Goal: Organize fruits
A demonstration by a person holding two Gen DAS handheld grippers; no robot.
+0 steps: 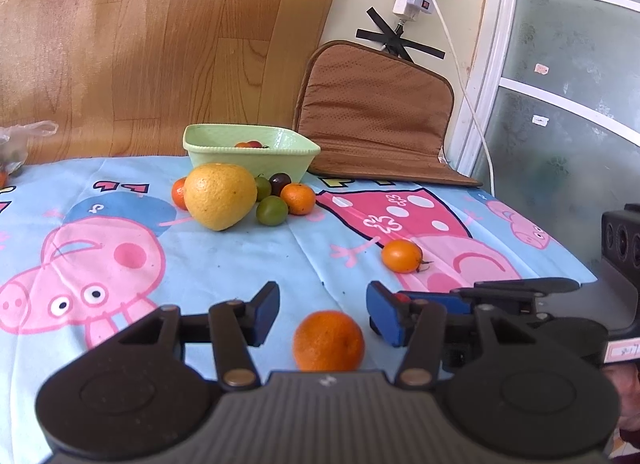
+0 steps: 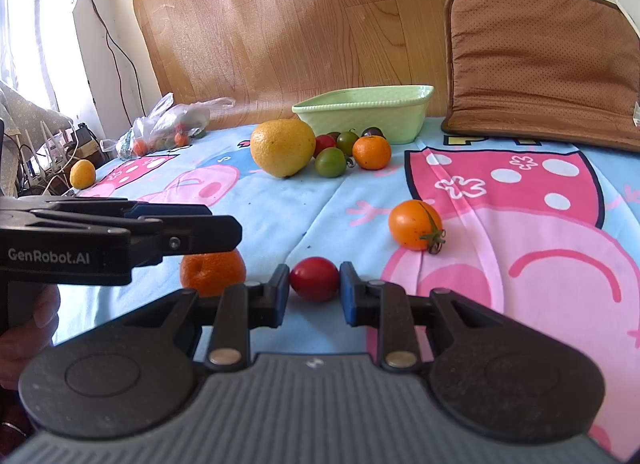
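Observation:
My left gripper [image 1: 323, 310] is open, with a small orange mandarin [image 1: 328, 340] on the cloth between its fingers, not touched. My right gripper [image 2: 315, 288] is shut on a red cherry tomato [image 2: 315, 278] at cloth level. In the right wrist view the left gripper [image 2: 192, 229] stands over the same mandarin [image 2: 212, 272]. An orange tomato [image 1: 401, 256] lies alone to the right; it also shows in the right wrist view [image 2: 416, 225]. A pale green bowl [image 1: 224, 153] at the back holds a red tomato [image 1: 248, 144]. A big yellow citrus [image 1: 220, 195] lies before it.
Small mandarins [image 1: 298, 198], green tomatoes [image 1: 272, 211] and a dark one [image 1: 280, 181] cluster by the bowl. A brown cushion [image 1: 376, 115] leans at the back right. A plastic bag of fruit [image 2: 168, 123] and a small yellow citrus [image 2: 82, 173] lie far left.

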